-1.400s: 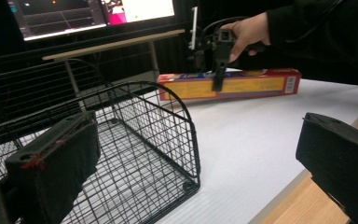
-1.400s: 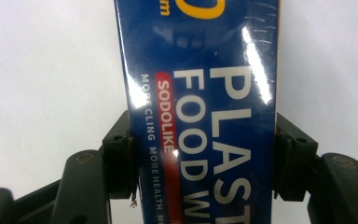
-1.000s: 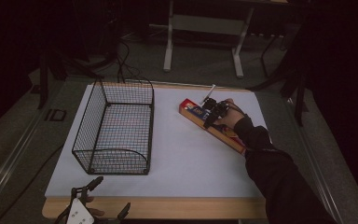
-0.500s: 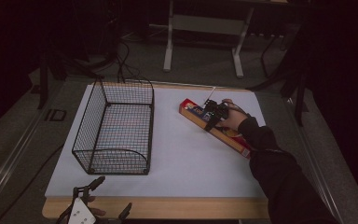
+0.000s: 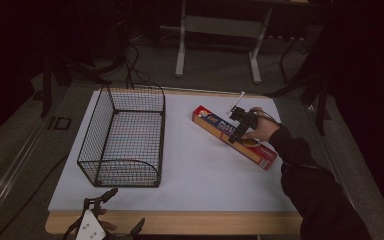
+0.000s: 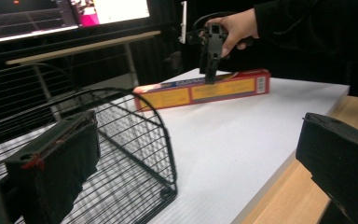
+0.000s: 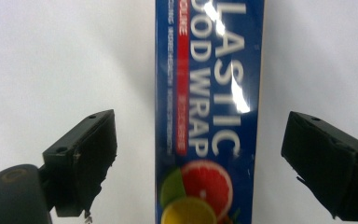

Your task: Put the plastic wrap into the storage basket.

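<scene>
A long red and blue plastic wrap box (image 5: 214, 122) lies slantwise on the white table top (image 5: 205, 170), at the right. My right gripper (image 5: 237, 135) points down over its middle, held by a hand in a dark sleeve. Its jaws have just been opening. In the right gripper view the box (image 7: 209, 93) runs between the wide-apart jaws of the right gripper (image 7: 200, 128), and neither pad touches it. My left gripper (image 5: 124, 210) rests at the table's near left edge, open with nothing in it. From the left gripper view, the box (image 6: 191, 91) and the right gripper (image 6: 210, 74) show across the table.
A black wire basket (image 5: 130, 91) stands on the left half of the table, close to my left gripper (image 6: 200, 154), its curved end (image 6: 165, 135) nearest. The table's wooden front edge (image 5: 205, 222) runs along the bottom. Behind the table are a desk frame (image 5: 182, 45) and floor cables.
My right gripper has opened its jaws, risen a little off the box and shifted right along it. The box, the basket and the left gripper have stayed put.
</scene>
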